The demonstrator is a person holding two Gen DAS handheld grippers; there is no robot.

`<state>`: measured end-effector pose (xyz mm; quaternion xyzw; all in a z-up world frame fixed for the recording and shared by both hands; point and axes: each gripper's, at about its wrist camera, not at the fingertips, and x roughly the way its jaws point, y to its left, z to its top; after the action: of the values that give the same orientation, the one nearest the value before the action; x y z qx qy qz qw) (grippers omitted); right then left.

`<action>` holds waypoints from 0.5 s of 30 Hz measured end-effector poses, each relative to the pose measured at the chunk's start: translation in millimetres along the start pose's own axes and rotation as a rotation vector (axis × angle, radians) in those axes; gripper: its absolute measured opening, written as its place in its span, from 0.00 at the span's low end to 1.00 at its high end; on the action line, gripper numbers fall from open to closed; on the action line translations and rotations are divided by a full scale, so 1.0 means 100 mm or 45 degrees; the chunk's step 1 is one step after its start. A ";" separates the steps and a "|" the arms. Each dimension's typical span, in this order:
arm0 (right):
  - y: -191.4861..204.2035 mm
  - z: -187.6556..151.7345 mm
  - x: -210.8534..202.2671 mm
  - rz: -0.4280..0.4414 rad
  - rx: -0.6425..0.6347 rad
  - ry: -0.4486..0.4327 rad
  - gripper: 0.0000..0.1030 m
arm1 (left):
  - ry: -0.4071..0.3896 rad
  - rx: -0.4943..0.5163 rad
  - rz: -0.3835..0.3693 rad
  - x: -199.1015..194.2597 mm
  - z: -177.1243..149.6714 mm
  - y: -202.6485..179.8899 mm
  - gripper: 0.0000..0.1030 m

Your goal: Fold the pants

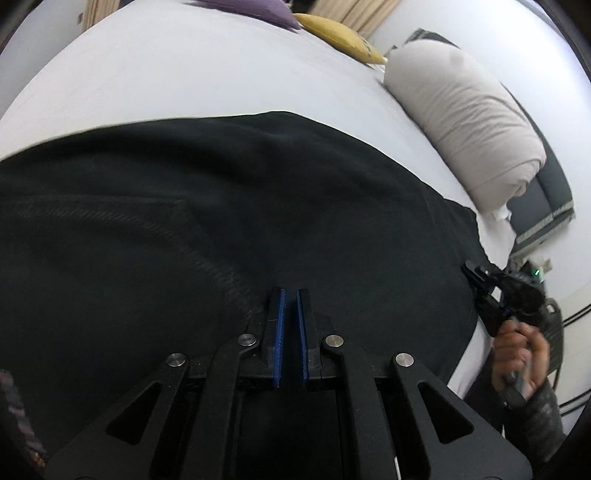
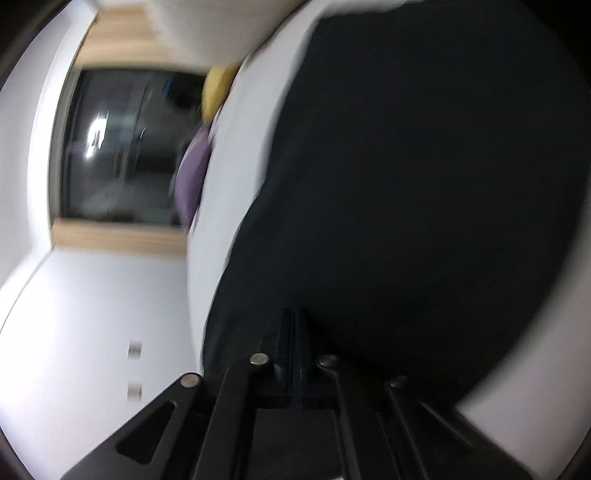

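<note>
Two grippers hover at the black pants [image 1: 258, 206] spread on the bed [image 1: 184, 81]. Left gripper [image 1: 290, 295] nearly together, empty; right gripper [image 2: 295, 314] together, though blurry. Cloth could bunch.

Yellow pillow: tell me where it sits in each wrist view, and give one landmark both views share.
Left wrist: the yellow pillow lies at the top, right of centre, at the bed's far edge beside the purple pillow.
Right wrist: the yellow pillow shows blurred, upper left of centre, above the purple pillow; this view is rolled sideways.
Shared landmark: the black pants spread on the white bed.
</note>
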<state>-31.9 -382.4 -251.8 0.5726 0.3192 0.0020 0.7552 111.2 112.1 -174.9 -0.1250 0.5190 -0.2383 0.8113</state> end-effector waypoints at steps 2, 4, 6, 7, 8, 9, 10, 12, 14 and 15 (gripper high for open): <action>-0.15 0.19 -0.47 -0.092 0.025 -0.135 0.00 | -0.007 -0.027 -0.007 -0.03 -0.03 0.05 0.06; -0.32 0.41 -0.97 -0.248 0.093 -0.308 0.00 | -0.014 -0.034 0.006 -0.02 -0.04 0.05 0.06; -0.32 0.47 -1.38 -0.323 0.118 -0.405 0.19 | -0.022 -0.035 0.016 -0.03 -0.06 0.04 0.06; -0.28 0.47 -1.52 -0.327 0.119 -0.435 0.31 | -0.026 -0.042 0.017 -0.02 -0.06 0.03 0.06; -0.22 0.46 -1.64 -0.315 0.112 -0.463 0.49 | -0.031 -0.052 0.015 -0.01 -0.06 0.04 0.06; -0.21 0.44 -1.75 -0.291 0.092 -0.485 0.53 | -0.033 -0.058 0.013 -0.03 -0.10 0.04 0.06; -0.17 0.44 -1.79 -0.274 0.069 -0.482 0.53 | -0.035 -0.062 0.013 -0.03 -0.11 0.04 0.06; 0.01 0.48 -1.61 -0.243 0.071 -0.447 0.53 | -0.032 -0.061 0.017 -0.05 -0.15 0.05 0.06; -0.24 0.48 -1.59 -0.216 0.147 -0.389 0.53 | -0.024 -0.059 0.011 -0.06 -0.17 0.05 0.06; -0.36 0.66 -1.62 -0.198 0.175 -0.368 0.53 | -0.022 -0.061 0.006 -0.07 -0.17 0.06 0.06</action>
<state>-141.8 -511.4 -196.6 0.5906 0.2499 -0.1605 0.7503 94.8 121.4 -179.6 -0.1453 0.5179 -0.2228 0.8130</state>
